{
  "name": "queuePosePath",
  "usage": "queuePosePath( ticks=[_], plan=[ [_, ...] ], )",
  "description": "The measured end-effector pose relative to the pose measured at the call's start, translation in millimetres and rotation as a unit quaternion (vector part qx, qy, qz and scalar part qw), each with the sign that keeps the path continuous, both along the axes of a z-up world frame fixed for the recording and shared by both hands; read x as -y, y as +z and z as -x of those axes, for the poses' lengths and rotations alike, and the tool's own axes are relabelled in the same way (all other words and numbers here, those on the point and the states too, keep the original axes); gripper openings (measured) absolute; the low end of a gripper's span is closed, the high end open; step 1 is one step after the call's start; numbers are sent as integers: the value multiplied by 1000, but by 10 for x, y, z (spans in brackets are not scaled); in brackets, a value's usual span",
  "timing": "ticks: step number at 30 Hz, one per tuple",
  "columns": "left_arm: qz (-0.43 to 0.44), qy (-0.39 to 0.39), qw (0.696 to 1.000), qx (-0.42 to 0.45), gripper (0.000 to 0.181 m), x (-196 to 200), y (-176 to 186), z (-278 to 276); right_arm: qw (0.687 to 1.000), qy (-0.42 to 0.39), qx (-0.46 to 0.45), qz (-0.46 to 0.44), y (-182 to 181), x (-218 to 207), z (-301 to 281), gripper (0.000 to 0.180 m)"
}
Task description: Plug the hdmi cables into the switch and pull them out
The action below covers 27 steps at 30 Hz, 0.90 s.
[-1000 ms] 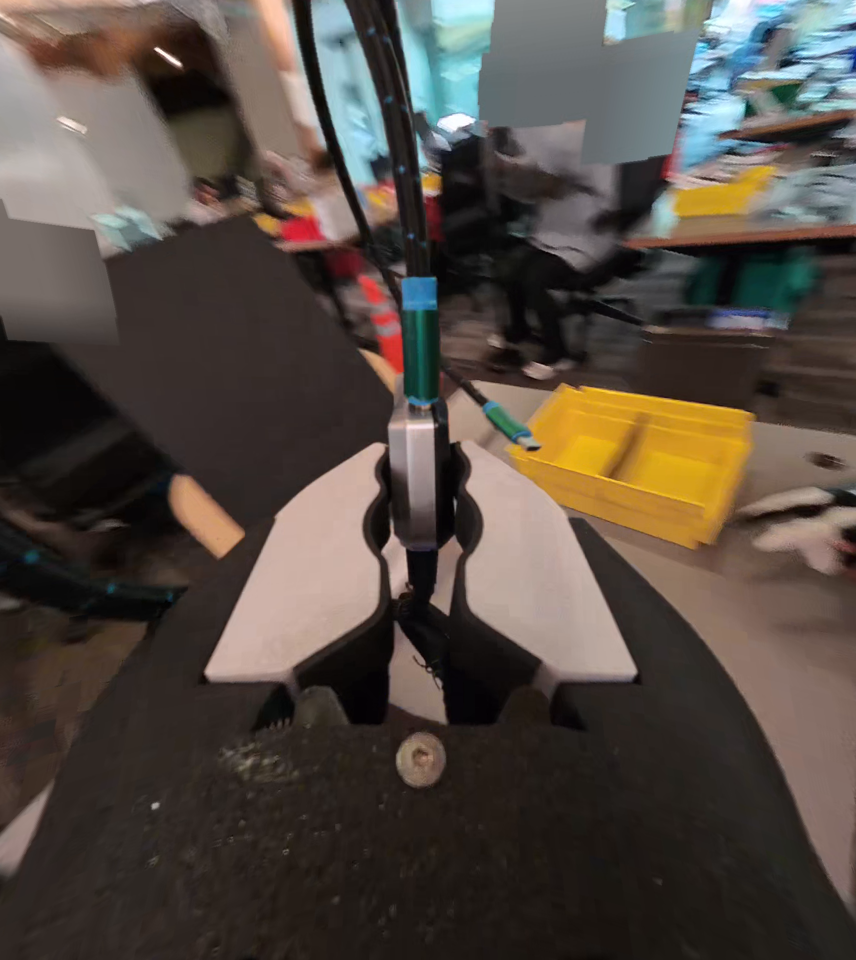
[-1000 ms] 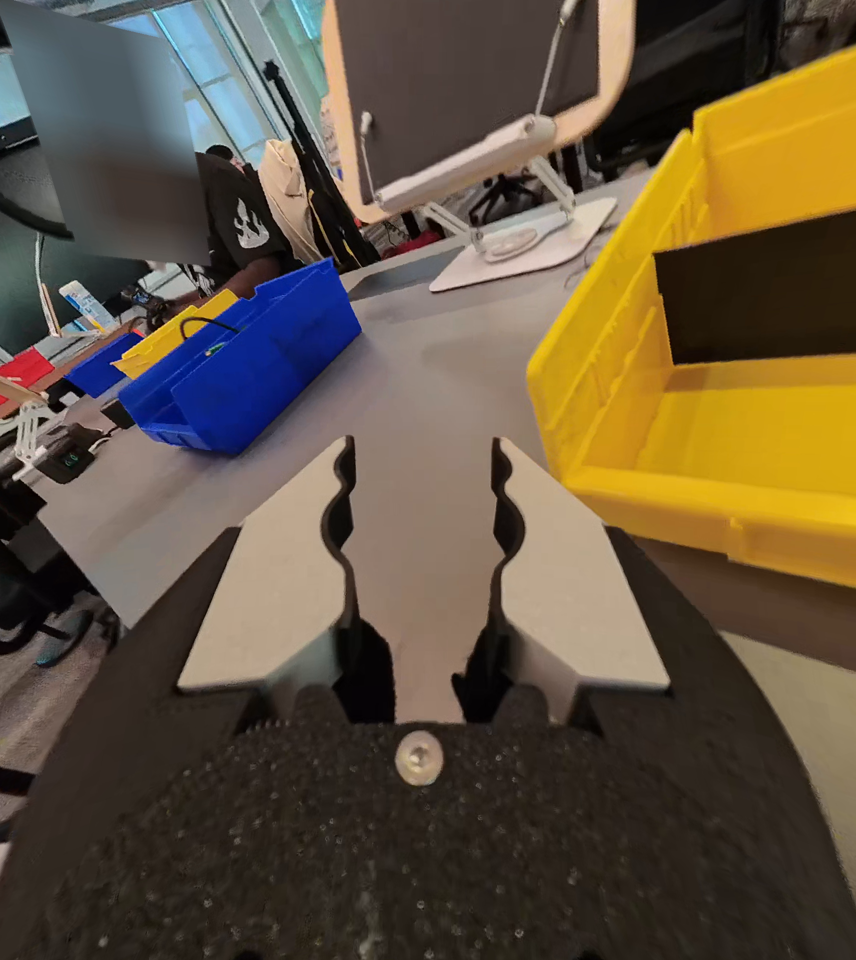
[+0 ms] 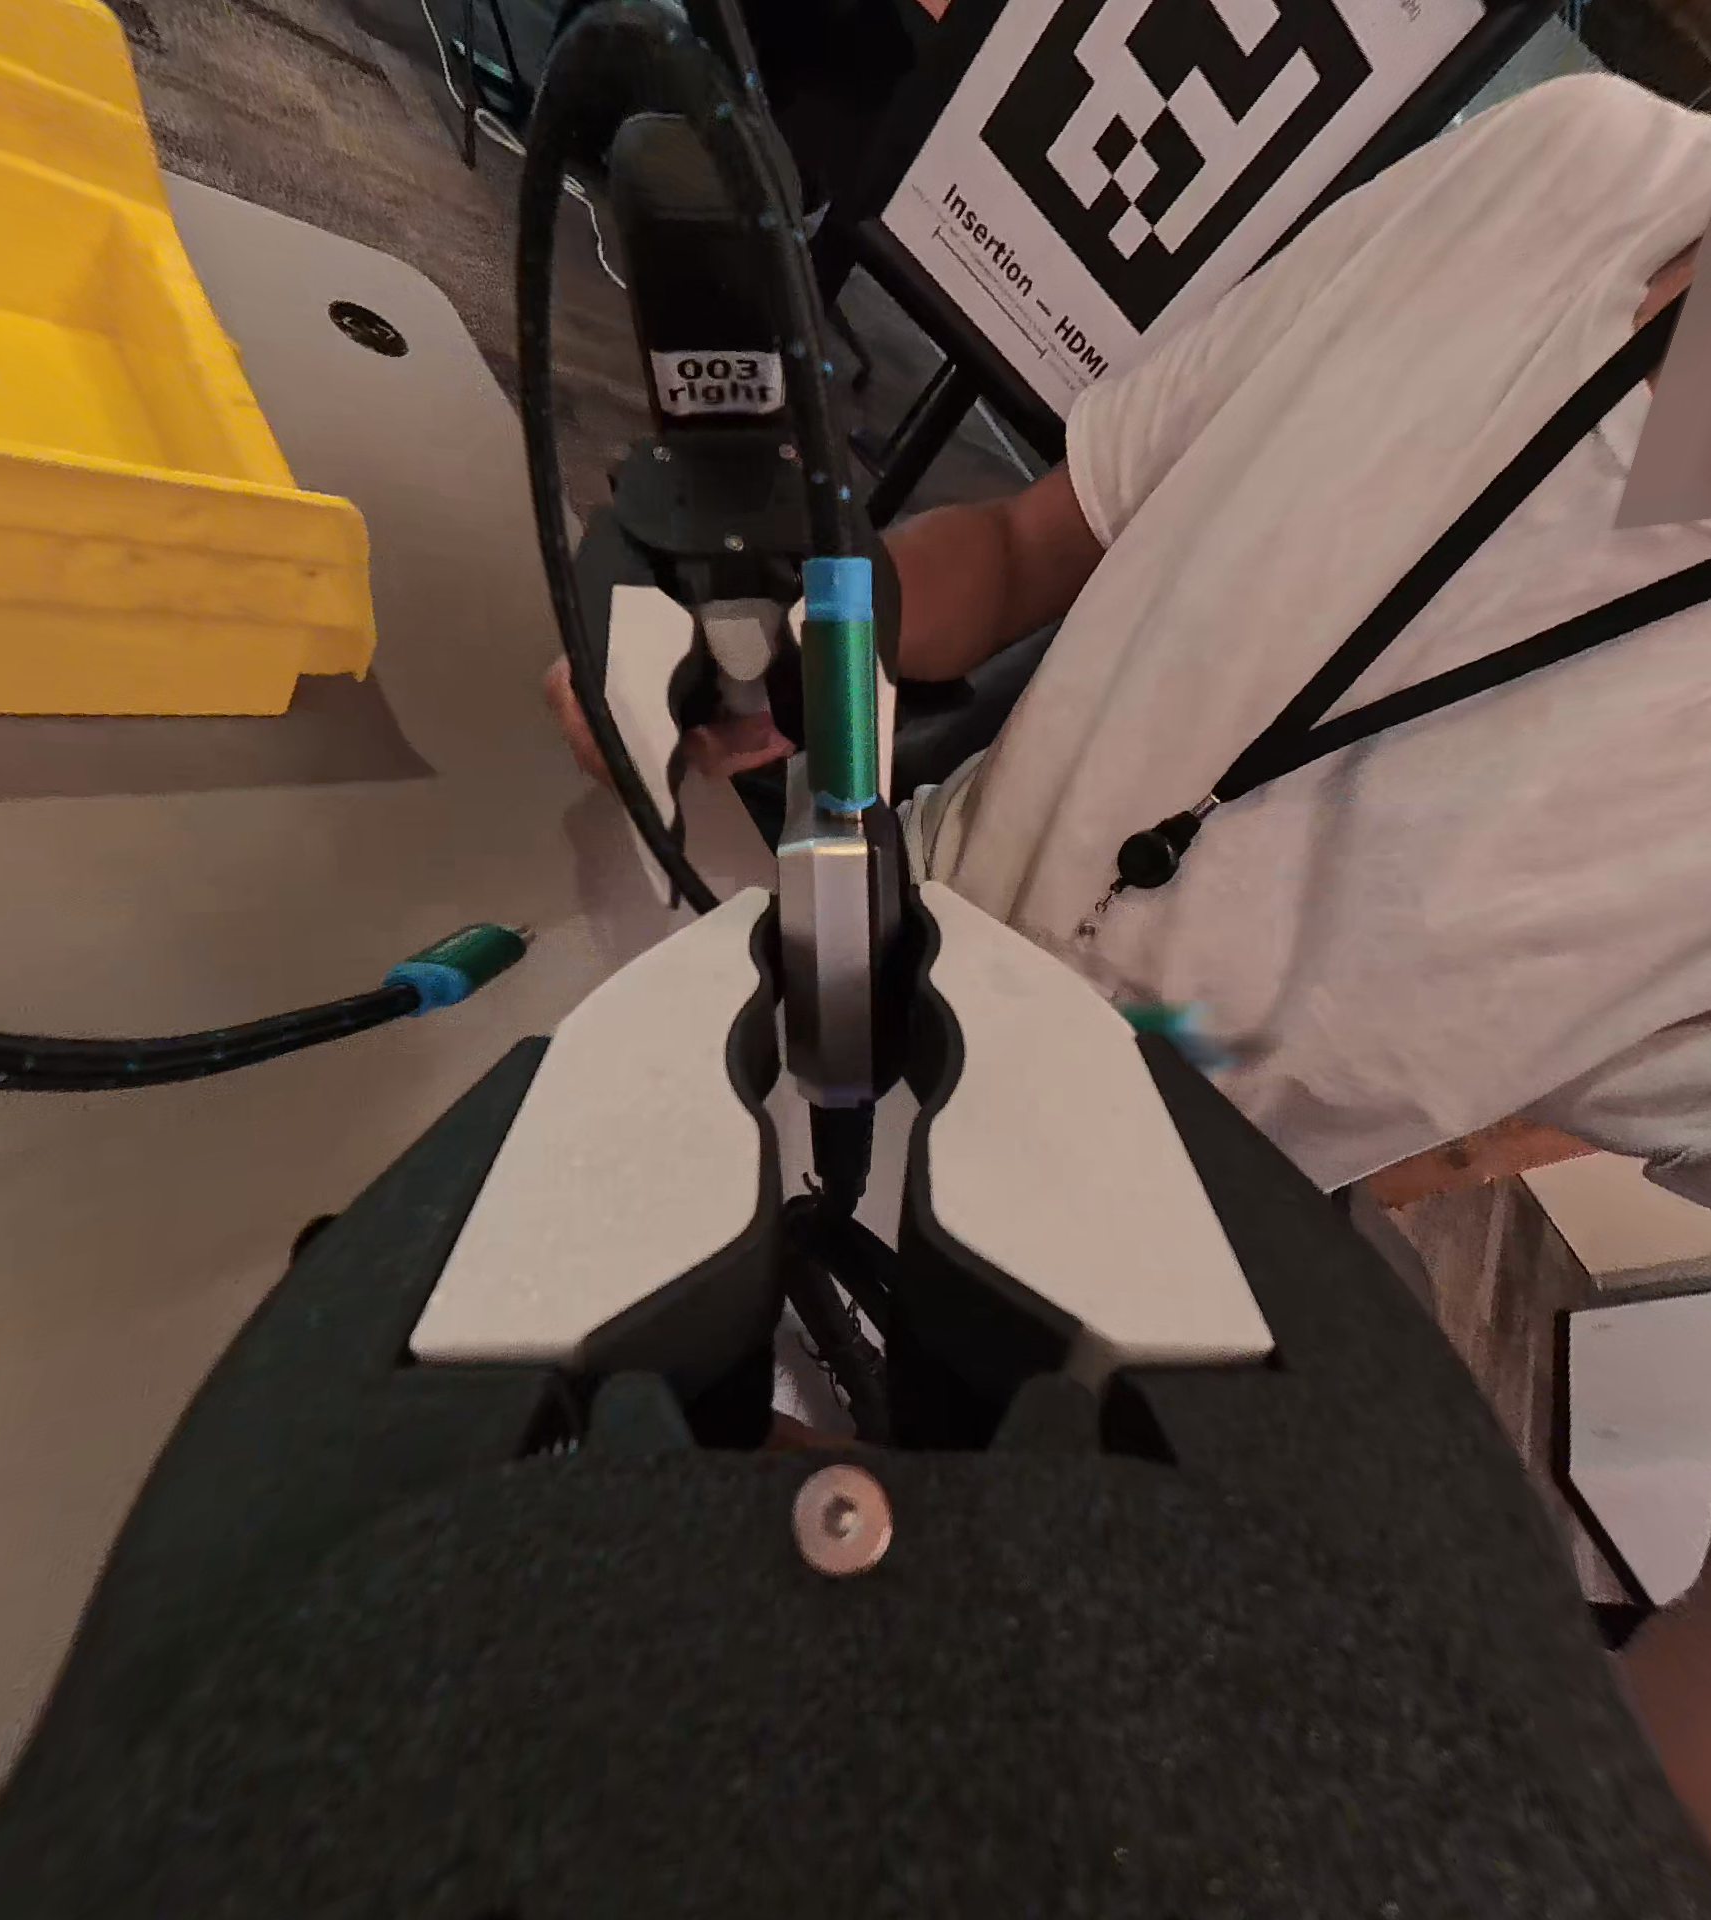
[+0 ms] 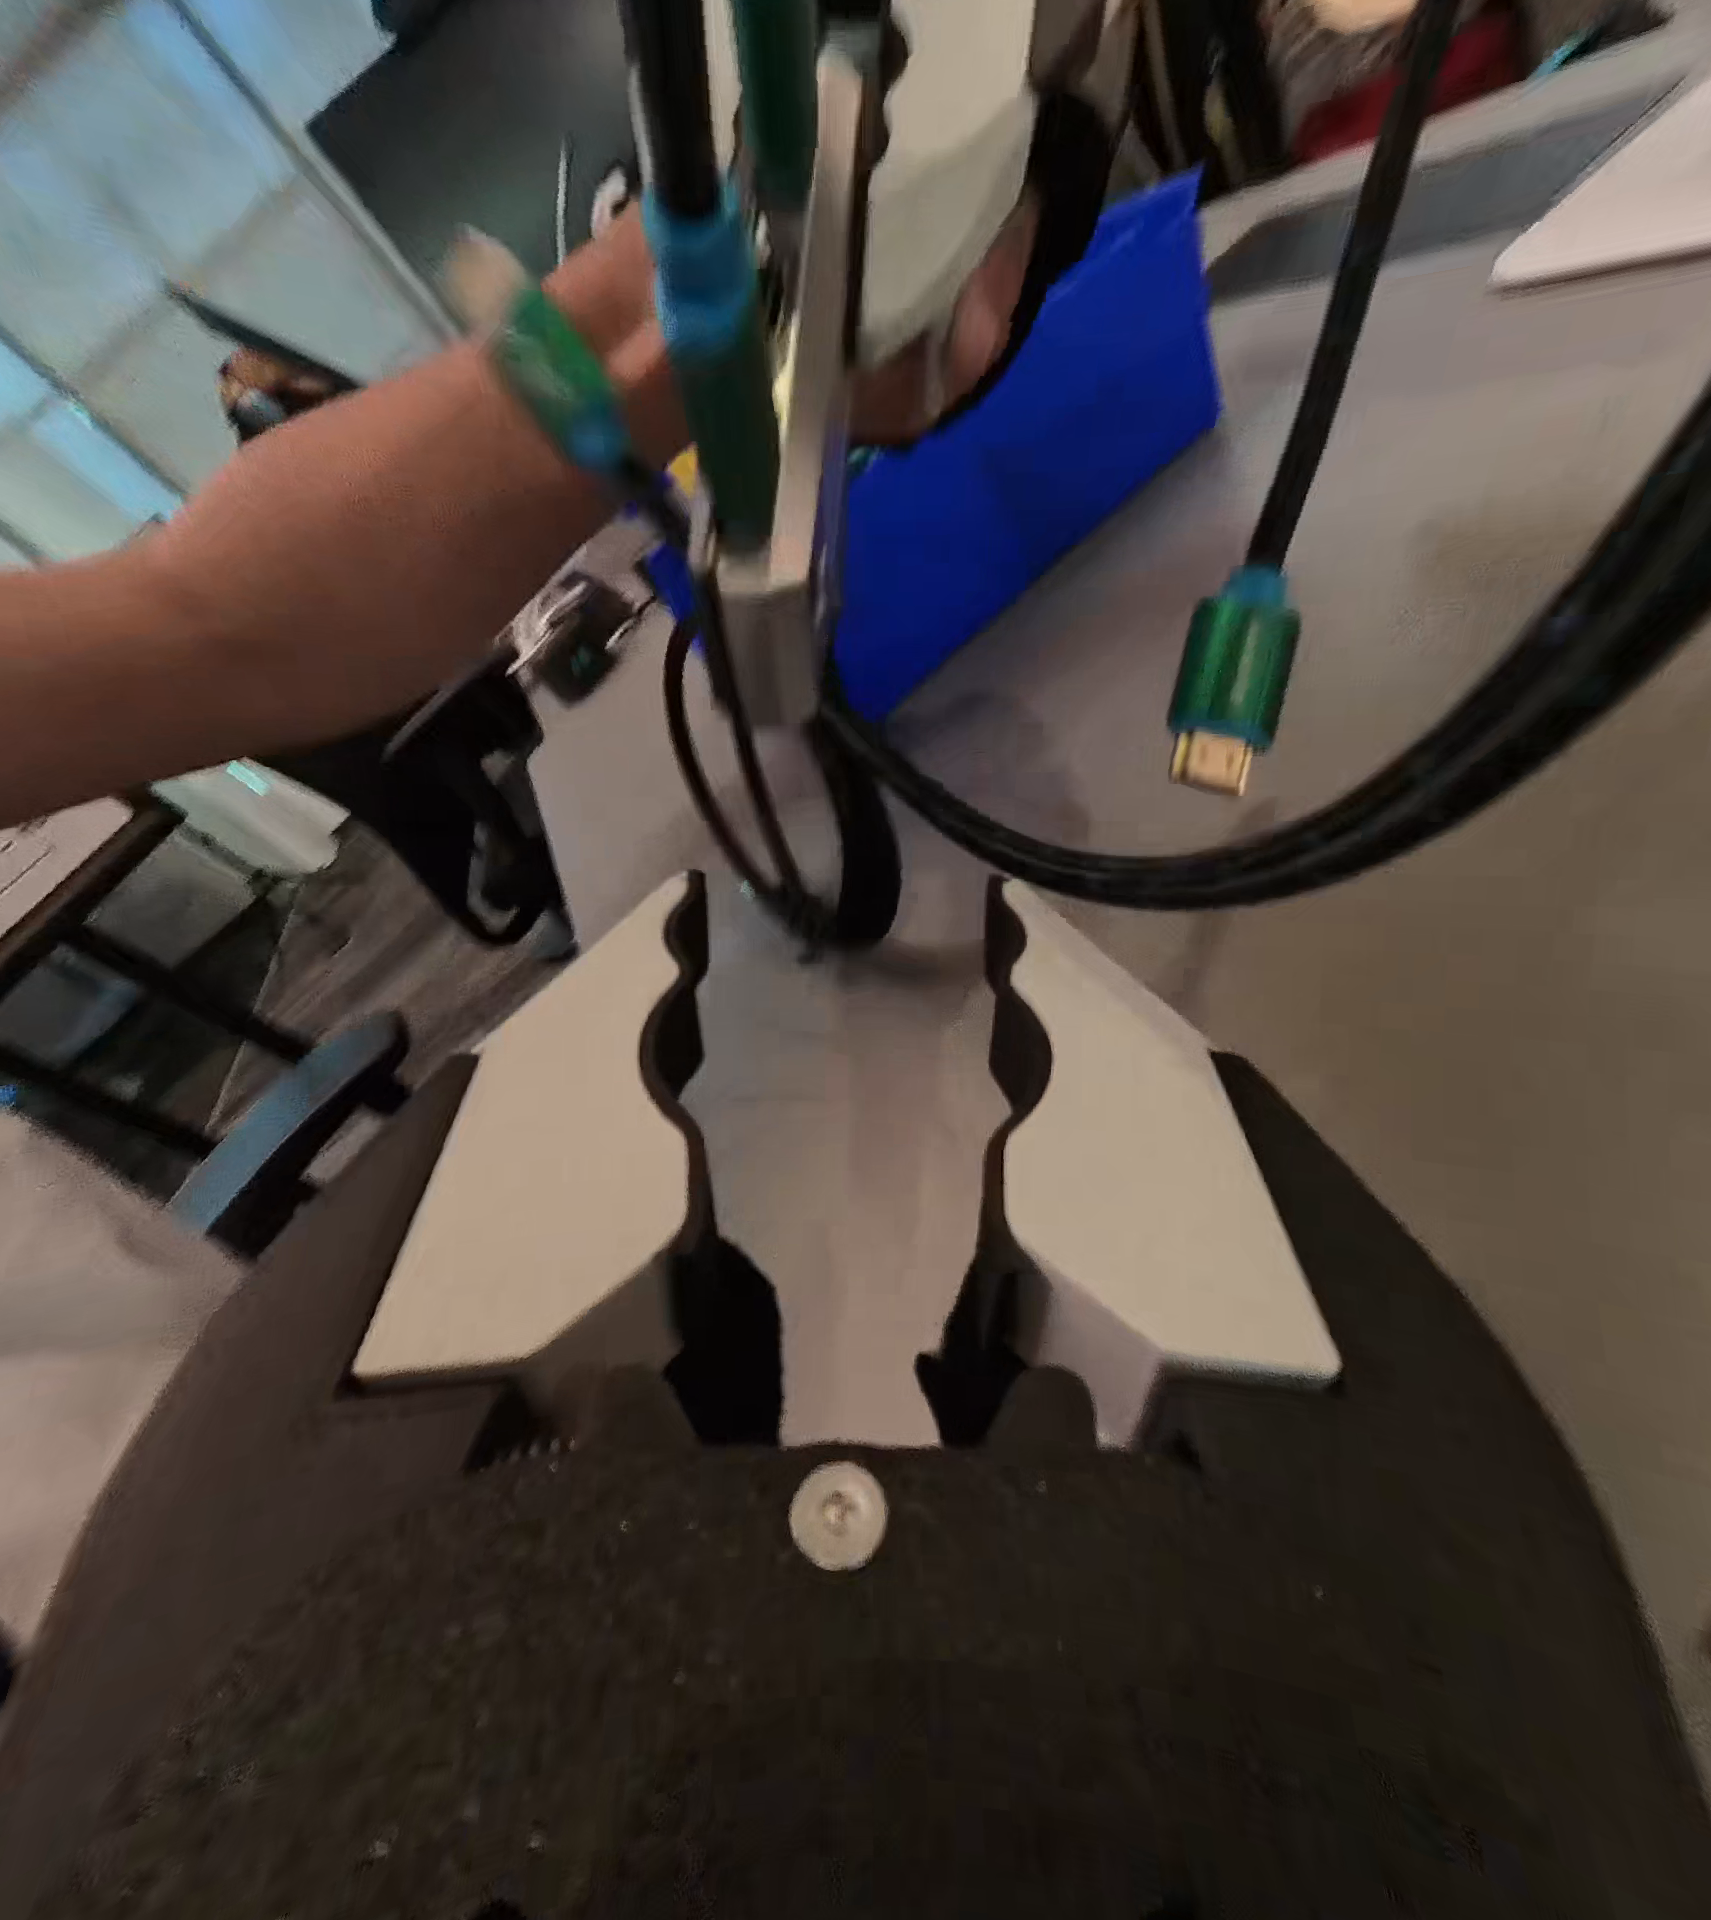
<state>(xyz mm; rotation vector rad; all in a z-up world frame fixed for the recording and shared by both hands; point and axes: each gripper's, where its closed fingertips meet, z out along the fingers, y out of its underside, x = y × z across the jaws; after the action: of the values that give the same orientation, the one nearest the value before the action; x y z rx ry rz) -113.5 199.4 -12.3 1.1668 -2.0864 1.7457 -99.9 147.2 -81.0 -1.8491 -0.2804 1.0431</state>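
My left gripper (image 3: pixel 838 904) is shut on the silver HDMI switch (image 3: pixel 823 966) and holds it above the table. A green plug with blue ends (image 3: pixel 838 696) sits in the switch's far end. Another green plug (image 3: pixel 461 961) lies loose on the table to the left. My right gripper (image 4: pixel 846 935) is open and empty, just below the switch (image 4: pixel 809 416). Green plugs (image 4: pixel 726 343) stand alongside the switch there. A loose green plug with a gold tip (image 4: pixel 1230 675) hangs to the right. The right gripper also shows in the left wrist view (image 3: pixel 737 665), beyond the switch.
A yellow bin (image 3: pixel 103 520) stands on the grey table (image 3: pixel 155 1195) at left. A blue bin (image 4: pixel 1017 468) stands behind the switch. Black cables (image 4: pixel 1453 790) loop across the table. A person in a white shirt (image 3: pixel 1350 727) is close at right, a forearm (image 4: pixel 207 623) reaching in. Some 9 centimeters of space lies between my two pairs of fingers.
My left gripper has swung round with the switch, from facing the room to facing the person and the right gripper. My right gripper has turned from the bins toward the switch, staying open.
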Motion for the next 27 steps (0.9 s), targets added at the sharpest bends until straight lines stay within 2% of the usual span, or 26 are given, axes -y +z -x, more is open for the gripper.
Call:
queuePosePath(
  ticks=[2,6,8,9,11,12,13,16,17,20,24,25,27],
  plan=[
    [-1,7,1000,-4,20,-74,-6,32,1000,23,-14,-8,64,119,-5,53],
    [-7,7,1000,-22,20,-101,-87,55,995,19,-5,-99,488,190,-13,49],
    [-5,1,1000,-18,20,-48,-102,27,989,-80,48,-111,466,-63,-178,50],
    [-3,-3,1000,-13,20,-15,-103,7,987,-100,65,-106,410,-155,-199,50],
    [-3,0,1000,-7,20,39,-119,-62,992,-79,37,-88,352,-234,-51,50],
    [-7,8,1000,-5,20,51,-136,-111,994,-71,15,-78,349,-261,14,41],
    [-10,26,1000,-3,20,45,-149,-172,994,-96,11,-57,296,-318,-24,22],
    [-66,144,987,7,30,-117,-216,-399,989,-142,-7,-30,174,-403,-162,19],
    [-101,189,977,16,41,-191,-234,-440,987,-158,-7,-19,126,-422,-214,19],
    [-224,304,923,68,47,-322,-239,-393,979,-204,-20,6,20,-466,-372,19],
    [-374,382,839,101,57,-75,-492,-222,971,-228,-65,30,4,-510,-475,19],
    [-414,402,810,103,62,-45,-588,-204,970,-229,-75,37,6,-522,-470,19],
    [-504,445,730,119,69,-84,-688,-174,968,-226,-100,49,34,-538,-416,19]
  ],
)
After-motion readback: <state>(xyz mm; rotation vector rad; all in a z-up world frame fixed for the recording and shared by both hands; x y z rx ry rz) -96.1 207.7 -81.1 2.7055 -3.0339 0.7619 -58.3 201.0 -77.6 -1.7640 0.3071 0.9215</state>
